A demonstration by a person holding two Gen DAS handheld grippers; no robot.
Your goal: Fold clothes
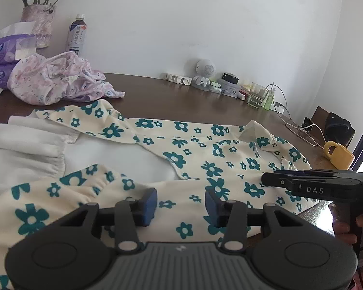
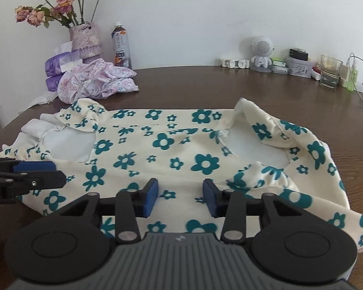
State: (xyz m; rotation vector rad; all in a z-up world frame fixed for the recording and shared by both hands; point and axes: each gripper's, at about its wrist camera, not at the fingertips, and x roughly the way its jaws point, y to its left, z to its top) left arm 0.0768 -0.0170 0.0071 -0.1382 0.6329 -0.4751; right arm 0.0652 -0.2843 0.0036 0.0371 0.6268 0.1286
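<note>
Lying spread across the brown table (image 2: 205, 84), the cream garment with teal flowers (image 2: 162, 145) sits partly flat, its sleeves turned inward and white lining showing at two openings. Fabric appears soft, light and limp, likely to sag and crease when lifted; hems and sleeve cuffs probably offer the surest hold. Left gripper (image 1: 181, 204) hovers over the near edge with fingers spread, holding nothing. Right gripper (image 2: 180, 197) likewise stands spread above the near hem. Farther back, a crumpled lilac garment (image 2: 96, 82) rests beside tissue packs (image 2: 58, 70), a vase (image 2: 86, 39) and a bottle (image 2: 120, 44).
</note>
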